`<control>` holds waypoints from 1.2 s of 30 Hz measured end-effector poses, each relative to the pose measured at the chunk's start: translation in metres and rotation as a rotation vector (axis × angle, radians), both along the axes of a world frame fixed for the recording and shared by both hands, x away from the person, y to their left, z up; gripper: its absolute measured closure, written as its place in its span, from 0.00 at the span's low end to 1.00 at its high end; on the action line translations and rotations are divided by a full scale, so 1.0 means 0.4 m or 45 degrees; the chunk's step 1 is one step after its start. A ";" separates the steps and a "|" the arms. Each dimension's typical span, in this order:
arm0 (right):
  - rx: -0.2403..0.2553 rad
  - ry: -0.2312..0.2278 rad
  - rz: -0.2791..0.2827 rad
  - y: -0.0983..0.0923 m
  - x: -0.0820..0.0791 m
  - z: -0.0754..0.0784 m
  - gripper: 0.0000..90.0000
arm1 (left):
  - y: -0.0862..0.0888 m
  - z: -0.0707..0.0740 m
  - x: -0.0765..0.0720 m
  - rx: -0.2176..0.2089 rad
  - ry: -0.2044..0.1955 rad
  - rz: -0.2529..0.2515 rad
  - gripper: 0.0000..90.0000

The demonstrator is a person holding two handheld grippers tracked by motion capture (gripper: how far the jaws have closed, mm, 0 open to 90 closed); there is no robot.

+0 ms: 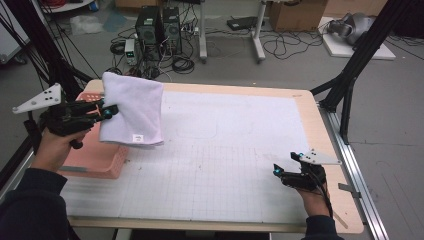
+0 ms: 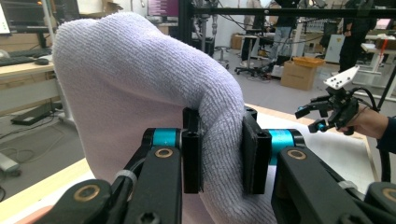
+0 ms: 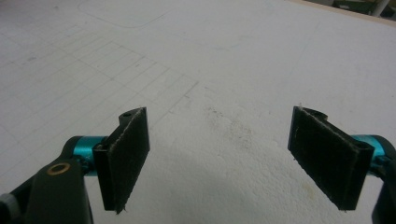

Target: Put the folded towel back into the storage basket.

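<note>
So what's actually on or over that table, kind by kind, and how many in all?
White towel, pinched in the left hand-held gripper and hanging over the basket: 1
Pink plastic basket at the table's left edge: 1
Hand-held grippers, the left one and the right hand-held gripper, which is open over the white mat: 2
White gridded mat: 1
Total: 5

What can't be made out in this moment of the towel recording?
- Basket contents: high view, the hanging towel and left tool cover its inside.
- Towel's lower edge: left gripper view, cut off by the bottom edge and the tool's arms.
- Towel label text: high view, too small to read.
- Table edges: right gripper view, mostly out of frame beyond the open right tool.
</note>
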State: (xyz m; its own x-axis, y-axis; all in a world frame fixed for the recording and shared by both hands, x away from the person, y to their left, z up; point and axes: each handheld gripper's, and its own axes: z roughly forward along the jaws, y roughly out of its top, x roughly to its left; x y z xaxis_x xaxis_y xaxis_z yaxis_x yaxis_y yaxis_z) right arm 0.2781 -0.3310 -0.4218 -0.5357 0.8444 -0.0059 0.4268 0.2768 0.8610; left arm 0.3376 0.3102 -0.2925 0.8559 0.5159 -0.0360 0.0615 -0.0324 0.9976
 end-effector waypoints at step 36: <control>-0.047 0.012 0.002 0.021 0.000 -0.003 0.22 | 0.278 0.038 -0.029 0.107 0.033 0.169 0.81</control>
State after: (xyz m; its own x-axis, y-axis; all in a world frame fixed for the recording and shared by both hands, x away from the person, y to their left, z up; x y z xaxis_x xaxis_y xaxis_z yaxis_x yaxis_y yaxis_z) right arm 0.2783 -0.3226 -0.4230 -0.5370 0.8430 -0.0320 0.4341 0.3086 0.8464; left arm 0.3262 0.4215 -0.2772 0.7795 0.6264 -0.0093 0.0967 -0.1056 0.9897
